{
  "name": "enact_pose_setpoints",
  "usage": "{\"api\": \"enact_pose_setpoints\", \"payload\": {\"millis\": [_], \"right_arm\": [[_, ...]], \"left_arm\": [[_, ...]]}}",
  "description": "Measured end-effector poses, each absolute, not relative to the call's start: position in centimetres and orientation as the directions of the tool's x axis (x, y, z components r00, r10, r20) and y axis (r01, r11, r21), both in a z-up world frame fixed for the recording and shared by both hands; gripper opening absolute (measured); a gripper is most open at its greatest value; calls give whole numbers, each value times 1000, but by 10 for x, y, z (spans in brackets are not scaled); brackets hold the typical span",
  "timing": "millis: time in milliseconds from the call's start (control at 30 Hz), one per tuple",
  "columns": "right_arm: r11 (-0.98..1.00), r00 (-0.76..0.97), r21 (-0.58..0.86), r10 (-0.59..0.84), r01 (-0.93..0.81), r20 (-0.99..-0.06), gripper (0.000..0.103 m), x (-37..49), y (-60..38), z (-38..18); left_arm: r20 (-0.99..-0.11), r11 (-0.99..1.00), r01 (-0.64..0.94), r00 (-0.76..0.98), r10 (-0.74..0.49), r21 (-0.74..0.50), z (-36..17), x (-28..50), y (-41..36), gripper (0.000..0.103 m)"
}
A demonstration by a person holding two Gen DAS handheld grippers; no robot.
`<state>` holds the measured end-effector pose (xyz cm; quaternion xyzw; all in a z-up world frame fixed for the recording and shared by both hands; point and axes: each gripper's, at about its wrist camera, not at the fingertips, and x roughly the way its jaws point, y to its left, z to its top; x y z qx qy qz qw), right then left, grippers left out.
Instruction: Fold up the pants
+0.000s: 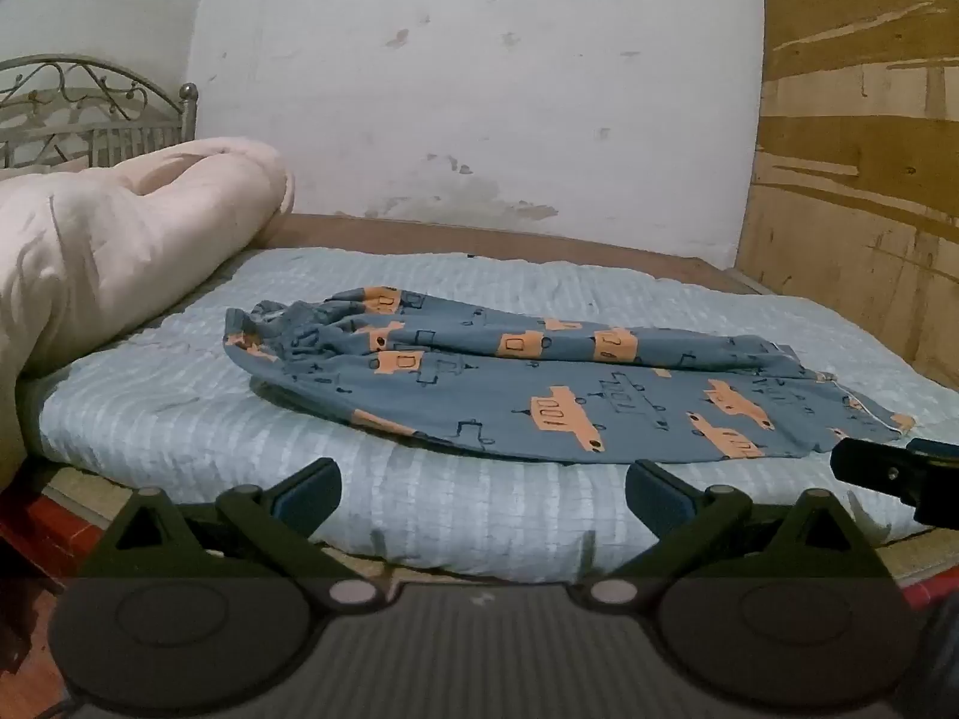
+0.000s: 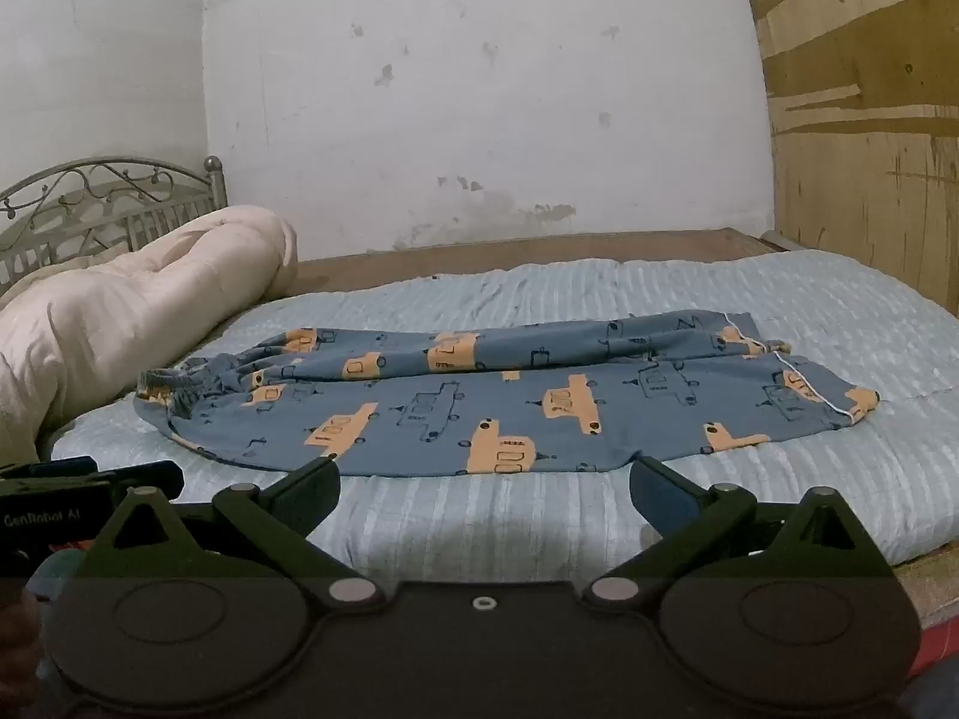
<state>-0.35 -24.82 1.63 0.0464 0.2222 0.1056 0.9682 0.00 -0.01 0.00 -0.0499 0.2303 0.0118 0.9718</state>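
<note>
Pajama pants point(image 1: 539, 383) flat on mattress point(image 1: 180, 419). Right view alone shows piped cuffs point(image 2: 797, 383). Left gripper point(image 1: 482, 494), right gripper point(image 2: 484, 494) spread, empty. Rolled comforter point(image 1: 120, 251) leftward.

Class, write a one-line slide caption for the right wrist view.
Open right gripper hovers before blue patterned pants lying unfolded on a pale blue bedspread.
</note>
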Motion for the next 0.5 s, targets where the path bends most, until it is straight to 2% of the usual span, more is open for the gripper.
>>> {"api": "enact_pose_setpoints", "payload": {"millis": [500], "right_arm": [[974, 881, 134, 224, -185, -417, 102, -3, -248, 15]], "left_arm": [[-451, 995, -54, 892, 10, -84, 0, 0, 0, 103]]}}
